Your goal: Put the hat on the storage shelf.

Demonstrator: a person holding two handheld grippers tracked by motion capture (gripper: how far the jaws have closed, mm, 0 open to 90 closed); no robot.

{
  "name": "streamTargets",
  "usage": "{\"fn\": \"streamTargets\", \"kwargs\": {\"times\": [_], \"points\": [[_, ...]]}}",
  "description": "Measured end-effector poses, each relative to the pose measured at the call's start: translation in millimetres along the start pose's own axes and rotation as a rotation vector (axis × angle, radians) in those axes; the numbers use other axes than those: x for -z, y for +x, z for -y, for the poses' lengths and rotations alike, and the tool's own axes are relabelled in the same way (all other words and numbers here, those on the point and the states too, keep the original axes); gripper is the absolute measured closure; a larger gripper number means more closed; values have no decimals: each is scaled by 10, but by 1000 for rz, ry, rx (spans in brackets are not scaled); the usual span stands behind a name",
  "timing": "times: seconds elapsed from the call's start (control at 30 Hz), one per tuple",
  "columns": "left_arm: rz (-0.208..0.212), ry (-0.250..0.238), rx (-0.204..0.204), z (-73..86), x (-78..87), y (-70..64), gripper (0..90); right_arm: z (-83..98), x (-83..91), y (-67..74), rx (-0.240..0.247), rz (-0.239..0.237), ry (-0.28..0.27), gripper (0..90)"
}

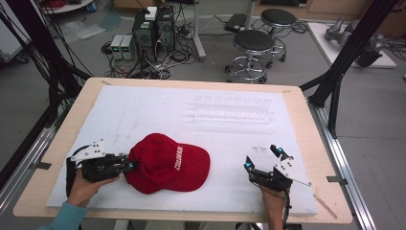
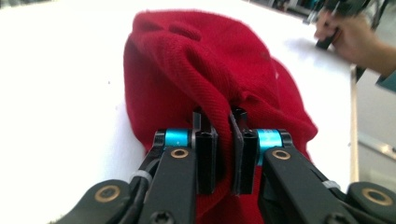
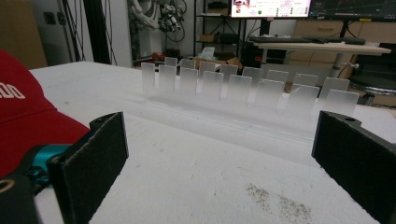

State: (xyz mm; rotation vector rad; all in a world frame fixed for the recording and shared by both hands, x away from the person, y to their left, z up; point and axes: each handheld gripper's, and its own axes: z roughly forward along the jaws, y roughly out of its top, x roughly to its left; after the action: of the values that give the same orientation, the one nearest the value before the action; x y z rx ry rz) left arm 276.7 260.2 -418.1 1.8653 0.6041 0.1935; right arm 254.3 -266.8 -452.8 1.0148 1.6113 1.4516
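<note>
A red cap [image 1: 167,163] with white lettering lies on the white mat [image 1: 143,115], near the front left. My left gripper [image 1: 129,166] reaches in from the left, shut on a fold of fabric at the cap's rear edge. In the left gripper view the two jaws pinch the bunched red cap [image 2: 201,70] tightly between the pads of the left gripper [image 2: 223,116]. My right gripper [image 1: 261,156] rests at the front right of the mat, open, nothing between its jaws. In the right gripper view, the right gripper [image 3: 219,154] has the cap's brim [image 3: 28,121] at far left.
A clear plastic rack [image 1: 234,109] with several upright dividers stands at the back right of the mat; it also appears ahead of the right gripper as the rack [image 3: 243,88]. The wooden table [image 1: 306,143] borders the mat. Stools [image 1: 253,43] and computers stand on the floor beyond.
</note>
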Motion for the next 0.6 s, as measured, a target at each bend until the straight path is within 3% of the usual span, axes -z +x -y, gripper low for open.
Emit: {"fn": "streamTargets", "kwargs": {"times": [0.27,0.33,0.6], "points": [[15,-93,8,-177,65,-17,843,0,0,1,2,2,1,25],[13,-97,7,-205,66,-19,846,0,0,1,2,2,1,25],[16,-87,-43,-586,70,-56,849,0,0,7,7,3,0,25]]}}
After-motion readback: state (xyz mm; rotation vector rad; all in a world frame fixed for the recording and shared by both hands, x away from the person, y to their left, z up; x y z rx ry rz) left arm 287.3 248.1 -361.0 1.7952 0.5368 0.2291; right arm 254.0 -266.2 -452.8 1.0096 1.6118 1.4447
